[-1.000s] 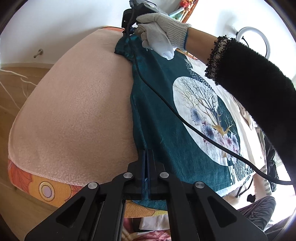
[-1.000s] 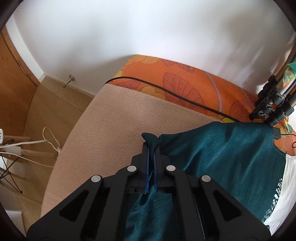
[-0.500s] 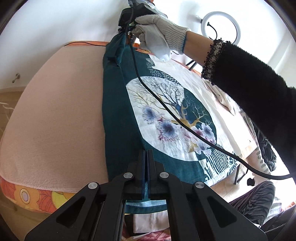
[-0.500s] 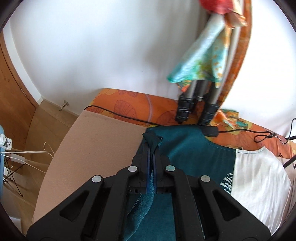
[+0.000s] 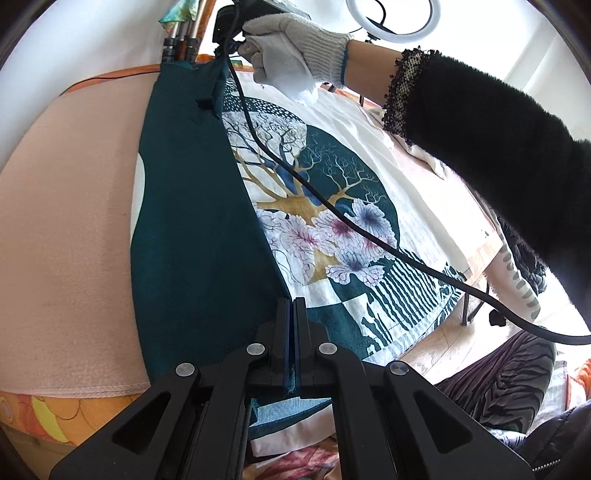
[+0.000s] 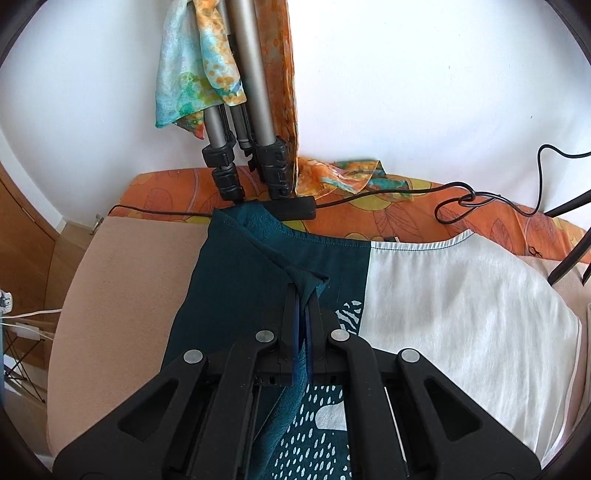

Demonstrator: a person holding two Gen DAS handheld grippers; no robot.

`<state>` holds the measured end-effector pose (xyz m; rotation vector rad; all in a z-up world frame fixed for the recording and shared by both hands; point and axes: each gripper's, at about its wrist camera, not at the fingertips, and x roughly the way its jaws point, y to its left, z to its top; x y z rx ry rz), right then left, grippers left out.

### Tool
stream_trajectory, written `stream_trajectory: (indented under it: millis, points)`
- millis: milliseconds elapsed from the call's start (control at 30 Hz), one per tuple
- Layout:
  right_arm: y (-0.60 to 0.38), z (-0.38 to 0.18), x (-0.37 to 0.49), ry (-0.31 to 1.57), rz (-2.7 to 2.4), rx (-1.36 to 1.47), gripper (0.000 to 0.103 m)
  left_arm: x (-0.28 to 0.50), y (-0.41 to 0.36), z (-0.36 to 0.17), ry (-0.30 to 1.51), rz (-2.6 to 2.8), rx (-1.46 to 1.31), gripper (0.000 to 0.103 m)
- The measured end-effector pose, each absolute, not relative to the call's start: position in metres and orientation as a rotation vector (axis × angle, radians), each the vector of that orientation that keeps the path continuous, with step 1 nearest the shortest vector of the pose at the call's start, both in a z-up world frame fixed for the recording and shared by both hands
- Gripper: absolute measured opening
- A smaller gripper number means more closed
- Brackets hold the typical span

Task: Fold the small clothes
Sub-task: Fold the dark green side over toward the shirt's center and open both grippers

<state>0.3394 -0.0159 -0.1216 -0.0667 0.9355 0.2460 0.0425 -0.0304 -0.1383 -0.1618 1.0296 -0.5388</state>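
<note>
A small teal and white shirt (image 5: 207, 229) with a tree and flower print (image 5: 314, 214) lies on a pink blanket (image 5: 66, 229). Its teal left side is folded over the print. My left gripper (image 5: 291, 306) is shut on the folded teal edge near the hem. My right gripper (image 6: 303, 291) is shut on the teal edge near the neckline (image 6: 258, 221). In the left wrist view the gloved hand (image 5: 291, 44) holds the right gripper at the far end of the shirt. The white half (image 6: 461, 314) lies flat to the right.
Tripod legs (image 6: 243, 147) with a draped scarf stand at the far edge on an orange floral cover (image 6: 369, 218). Black cables (image 6: 461, 199) run along it, and one cable (image 5: 332, 210) hangs over the shirt. A ring light (image 5: 391, 18) stands behind. Wooden floor lies at left.
Both grippers have carried the teal edge to the right, over the shirt. The fold now covers part of the print, and more pink blanket shows at left.
</note>
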Motion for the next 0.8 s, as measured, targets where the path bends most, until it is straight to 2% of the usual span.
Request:
stream_trajectory:
  millis: [133, 200, 267, 300, 533, 667, 800]
  points:
    - [-0.012, -0.123, 0.344, 0.941, 0.256, -0.110, 0.003, 0.045, -0.045, -0.140, 1.048, -0.583, -0.137, 0.001]
    - [-0.012, -0.122, 0.344, 0.934, 0.197, -0.170, 0.008, 0.046, -0.052, -0.140, 1.067, -0.598, -0.124, 0.014]
    - [-0.018, -0.117, 0.341, 0.911, 0.161, -0.195, 0.038, 0.044, -0.051, -0.137, 1.068, -0.609, -0.131, 0.020]
    - [-0.023, -0.112, 0.336, 0.887, 0.158, -0.189, 0.041, 0.041, -0.048, -0.135, 1.055, -0.615, -0.146, 0.021]
    - [-0.019, -0.102, 0.281, 0.907, 0.349, -0.163, 0.041, 0.046, -0.005, -0.130, 1.000, -0.473, -0.219, 0.021]
    - [0.001, -0.122, 0.252, 0.977, 0.500, -0.107, 0.041, 0.054, 0.005, -0.151, 1.094, -0.433, -0.259, 0.021]
    - [0.015, -0.149, 0.238, 1.048, 0.558, -0.075, 0.041, 0.051, -0.001, -0.150, 1.075, -0.424, -0.204, 0.021]
